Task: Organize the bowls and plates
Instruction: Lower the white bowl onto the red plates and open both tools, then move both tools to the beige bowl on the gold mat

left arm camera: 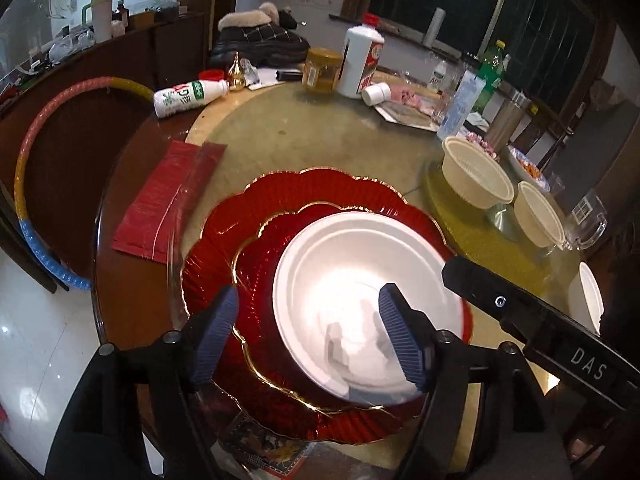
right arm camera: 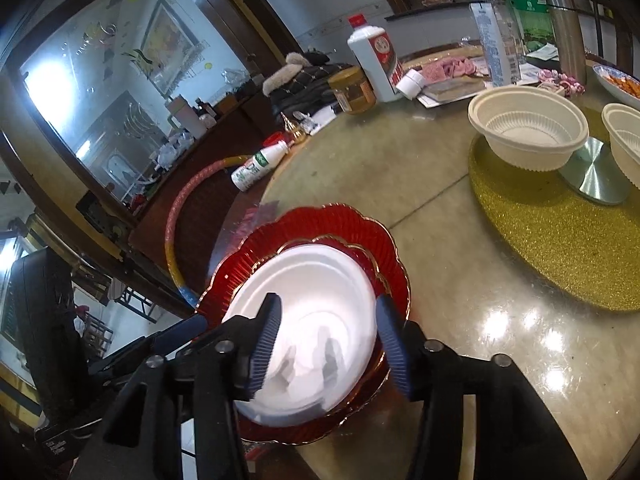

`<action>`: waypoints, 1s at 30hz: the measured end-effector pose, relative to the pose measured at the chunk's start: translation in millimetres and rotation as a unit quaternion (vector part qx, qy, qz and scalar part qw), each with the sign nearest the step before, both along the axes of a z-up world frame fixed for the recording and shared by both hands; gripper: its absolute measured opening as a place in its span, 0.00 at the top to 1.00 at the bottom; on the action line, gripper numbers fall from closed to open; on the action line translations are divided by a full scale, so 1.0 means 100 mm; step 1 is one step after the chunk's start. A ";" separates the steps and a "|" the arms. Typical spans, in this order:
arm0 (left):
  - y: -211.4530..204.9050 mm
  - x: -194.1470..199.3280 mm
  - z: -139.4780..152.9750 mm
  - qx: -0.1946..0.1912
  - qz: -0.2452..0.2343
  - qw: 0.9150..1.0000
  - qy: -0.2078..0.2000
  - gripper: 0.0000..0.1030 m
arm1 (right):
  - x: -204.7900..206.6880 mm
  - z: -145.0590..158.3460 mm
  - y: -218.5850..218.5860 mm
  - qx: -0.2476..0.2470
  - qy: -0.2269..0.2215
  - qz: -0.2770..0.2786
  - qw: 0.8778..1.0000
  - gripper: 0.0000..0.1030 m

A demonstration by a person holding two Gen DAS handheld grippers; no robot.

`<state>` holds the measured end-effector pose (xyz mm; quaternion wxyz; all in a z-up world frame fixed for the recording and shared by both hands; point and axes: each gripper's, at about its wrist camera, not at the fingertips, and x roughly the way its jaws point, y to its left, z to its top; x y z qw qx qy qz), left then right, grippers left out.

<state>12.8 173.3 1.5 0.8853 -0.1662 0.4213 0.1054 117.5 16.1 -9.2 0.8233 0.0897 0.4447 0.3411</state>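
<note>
Red plates sat stacked low in the frame with a white bowl on top, both the left gripper and the right gripper hung open, and the cream bowls at upper right probably needed stacking next.

Glare on white plate; fisheye edges dark, warped.

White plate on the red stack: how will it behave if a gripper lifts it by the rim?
The white plate looks like thin foam: probably very light and likely to flex or dent under the ribbed fingers. It sits loose on the glossy small red plate, so it may slide when nudged.
</note>
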 end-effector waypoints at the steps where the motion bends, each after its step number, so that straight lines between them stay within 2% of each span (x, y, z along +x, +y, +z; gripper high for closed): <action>1: 0.00 -0.01 0.02 -0.003 -0.001 1.000 -0.003 0.27 | 0.00 0.02 -0.03 0.007 -0.001 -0.003 1.000 0.42; 6: 0.09 -0.09 0.15 -0.014 0.024 0.999 -0.034 0.27 | 0.04 0.11 -0.22 0.047 0.001 -0.035 0.998 0.27; 8: 0.15 -0.14 0.20 -0.025 0.046 0.997 -0.053 0.23 | 0.07 0.14 -0.34 0.069 0.006 -0.056 0.996 0.19; 9: 0.18 -0.17 0.22 -0.030 0.056 0.996 -0.060 0.18 | 0.09 0.14 -0.40 0.081 0.011 -0.066 0.994 0.15; 12: 0.25 -0.25 0.29 -0.048 0.086 0.991 -0.089 0.18 | 0.18 0.10 -0.62 0.123 0.043 -0.092 0.987 0.15; 15: 0.23 -0.24 0.33 -0.059 0.094 0.989 -0.100 0.18 | 0.26 0.01 -0.86 0.155 0.076 -0.122 0.977 0.15; 17: 0.15 -0.16 0.37 -0.055 0.081 0.991 -0.096 0.18 | 0.33 -0.03 -1.01 0.163 0.088 -0.137 0.973 0.15; 21: -0.14 0.19 0.50 -0.049 0.018 0.996 -0.078 0.18 | 0.46 -0.02 -1.29 0.175 0.096 -0.162 0.966 0.13; 23: -0.35 0.45 0.59 -0.022 -0.008 0.997 -0.069 0.18 | 0.57 0.04 -1.41 0.171 0.087 -0.175 0.966 0.13; 25: -0.52 0.69 0.65 -0.012 -0.035 0.997 -0.065 0.18 | 0.74 0.09 -1.51 0.166 0.085 -0.185 0.965 0.13; 28: -0.73 1.12 0.61 -0.033 -0.060 0.997 -0.033 0.18 | 0.96 0.10 -1.58 0.154 0.089 -0.188 0.966 0.14; 30: -0.84 1.37 0.53 -0.042 -0.059 0.997 -0.008 0.18 | 1.13 0.07 -1.63 0.146 0.092 -0.195 0.965 0.14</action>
